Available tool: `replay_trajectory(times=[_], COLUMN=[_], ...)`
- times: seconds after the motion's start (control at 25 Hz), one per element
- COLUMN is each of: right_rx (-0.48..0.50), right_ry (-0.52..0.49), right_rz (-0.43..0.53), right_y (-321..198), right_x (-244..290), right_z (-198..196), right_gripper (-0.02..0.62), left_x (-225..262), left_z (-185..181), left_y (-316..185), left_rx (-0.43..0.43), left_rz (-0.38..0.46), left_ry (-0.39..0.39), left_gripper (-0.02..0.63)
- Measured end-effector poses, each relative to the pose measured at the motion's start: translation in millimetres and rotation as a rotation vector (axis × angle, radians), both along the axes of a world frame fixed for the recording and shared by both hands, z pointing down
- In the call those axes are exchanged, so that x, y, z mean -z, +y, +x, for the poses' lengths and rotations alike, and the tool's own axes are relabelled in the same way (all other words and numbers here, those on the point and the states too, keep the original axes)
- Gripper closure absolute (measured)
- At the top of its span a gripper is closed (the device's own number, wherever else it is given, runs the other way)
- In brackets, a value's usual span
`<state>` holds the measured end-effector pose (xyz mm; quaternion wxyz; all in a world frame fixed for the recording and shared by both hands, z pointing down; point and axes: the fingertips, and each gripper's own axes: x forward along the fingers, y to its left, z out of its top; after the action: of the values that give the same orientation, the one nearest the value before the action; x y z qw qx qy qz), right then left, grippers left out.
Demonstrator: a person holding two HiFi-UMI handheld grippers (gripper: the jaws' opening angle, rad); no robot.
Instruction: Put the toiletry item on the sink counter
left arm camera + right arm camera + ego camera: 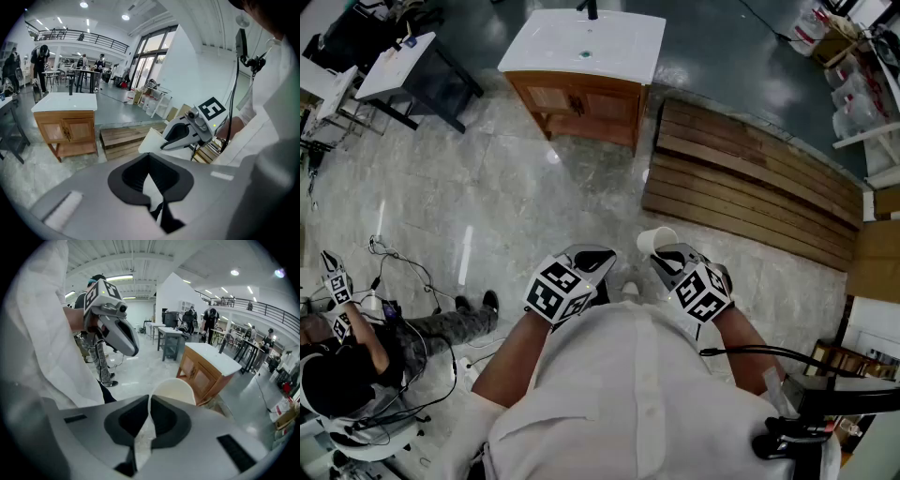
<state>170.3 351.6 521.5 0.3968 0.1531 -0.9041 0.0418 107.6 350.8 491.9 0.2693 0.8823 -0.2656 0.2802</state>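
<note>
One cup (656, 241), one sink (584, 42) (two claws (598, 257) (667, 257))

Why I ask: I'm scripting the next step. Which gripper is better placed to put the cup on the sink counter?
Right. The right gripper is shut on the white cup at its rim, while the left gripper has its jaws together on nothing. The sink counter stands ahead, well off from both.

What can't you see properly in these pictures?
- Lower part of the cup: in the right gripper view it is hidden behind the right gripper, which pinches its rim.
- Tap on the sink cabinet: cut off by the top edge of the head view.
- People far back in the left gripper view: too small to make out.
</note>
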Motion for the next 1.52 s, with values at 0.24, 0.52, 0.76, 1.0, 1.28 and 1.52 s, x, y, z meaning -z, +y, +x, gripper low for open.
replay_trajectory(times=[0.24, 0.52, 0.76, 1.0, 1.28, 1.52], right_rx=[0.028, -0.004, 0.033, 0.044, 0.000, -0.063], right_ry=[-0.001, -0.002, 0.014, -0.005, 0.022, 0.074], right_rz=[0.010, 0.022, 0.028, -0.008, -0.017, -0.012], right_y=[27, 30, 15, -6, -88, -185], right_x=[-4, 3, 3, -5, -7, 4], right_z=[22, 44, 39, 17, -16, -62], right_gripper=[0.580, 0.581, 0.580, 0.580, 0.581, 0.581], left_x=[-4, 8, 21, 0, -4, 8], left_z=[19, 36, 34, 8, -24, -67], left_y=[35, 34, 22, 11, -76, -174], left_rx=[0.023, -0.014, 0.007, 0.027, -0.010, -0.090], left_rz=[-0.017, 0.015, 0.042, 0.005, 0.028, 0.040], left_ry=[-0.017, -0.027, -0.008, -0.002, 0.032, 0.060], left_gripper=[0.600, 0.600, 0.600, 0.600, 0.600, 0.600])
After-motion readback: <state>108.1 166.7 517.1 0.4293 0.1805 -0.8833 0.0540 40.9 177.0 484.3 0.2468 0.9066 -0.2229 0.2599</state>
